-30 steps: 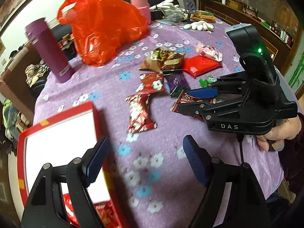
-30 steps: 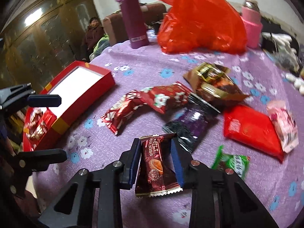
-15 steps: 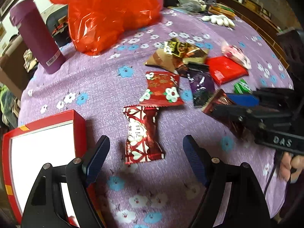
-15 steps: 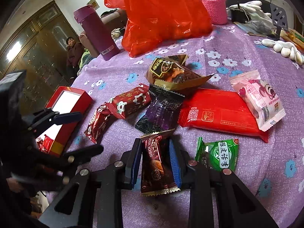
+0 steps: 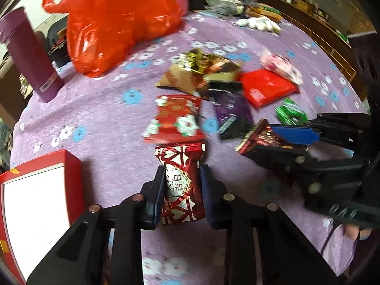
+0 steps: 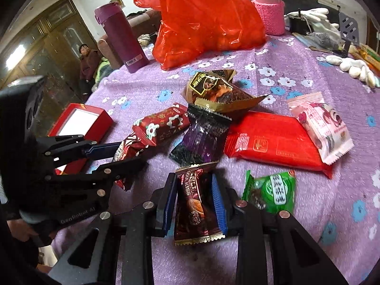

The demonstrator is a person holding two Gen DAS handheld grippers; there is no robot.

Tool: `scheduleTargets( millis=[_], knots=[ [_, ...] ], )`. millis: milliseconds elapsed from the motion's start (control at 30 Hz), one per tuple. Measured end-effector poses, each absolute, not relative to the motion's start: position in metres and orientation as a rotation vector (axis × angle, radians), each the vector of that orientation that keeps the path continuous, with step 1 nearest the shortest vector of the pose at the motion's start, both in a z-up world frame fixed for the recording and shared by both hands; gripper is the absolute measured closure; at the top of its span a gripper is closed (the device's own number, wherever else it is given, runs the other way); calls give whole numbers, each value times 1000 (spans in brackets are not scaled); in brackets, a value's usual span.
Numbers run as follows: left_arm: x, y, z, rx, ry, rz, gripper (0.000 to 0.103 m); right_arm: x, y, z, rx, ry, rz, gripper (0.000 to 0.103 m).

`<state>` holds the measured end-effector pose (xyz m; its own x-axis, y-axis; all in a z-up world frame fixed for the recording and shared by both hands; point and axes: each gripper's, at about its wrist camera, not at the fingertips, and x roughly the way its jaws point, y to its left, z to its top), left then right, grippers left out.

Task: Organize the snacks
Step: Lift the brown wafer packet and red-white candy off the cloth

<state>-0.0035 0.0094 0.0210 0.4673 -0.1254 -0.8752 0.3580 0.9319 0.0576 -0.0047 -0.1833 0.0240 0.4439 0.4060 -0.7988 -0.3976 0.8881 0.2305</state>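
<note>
red box (image 5: 35,190): cut off by your left view's left edge
far snacks (image 5: 201,71): motion-blurred, print unreadable
brown wrapper (image 5: 266,137): your right fingers hide most of it
pink bottle (image 6: 267,7): top cropped

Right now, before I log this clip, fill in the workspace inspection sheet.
Surface: round table under purple floral cloth.
Job's things: red box, open; loose snack packets, among them red flat packet and green packet.
Clutter: red plastic bag, purple flask, pink bottle, white gloves.
Tools: left tool has just closed on heart-print packet; right tool shut on brown packet.
Cables: black cord under right tool.
Surroundings: wooden cabinet; seated person.
</note>
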Motion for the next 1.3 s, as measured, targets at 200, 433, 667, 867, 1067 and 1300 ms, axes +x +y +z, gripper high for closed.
scheduleTargets(
  millis=[200, 433, 667, 867, 1067, 1300],
  knots=[
    [-30, -2, 21, 258, 1034, -338, 80, -41, -170, 27, -107, 989, 400, 73],
    [-68, -4, 21, 246, 1021, -369, 80, -71, -189, 27, -77, 1015, 369, 73],
    [-102, -18, 22, 270, 1002, -416, 80, -101, -199, 27, -56, 1029, 369, 73],
    [-123, -28, 21, 287, 991, -460, 80, -110, -211, 26, -18, 1031, 370, 73],
    [-125, -29, 20, 277, 983, -475, 80, -112, -212, 26, -18, 1016, 365, 72],
    [-126, -27, 20, 266, 972, -487, 80, -114, -212, 26, -18, 998, 366, 71]
  ],
)
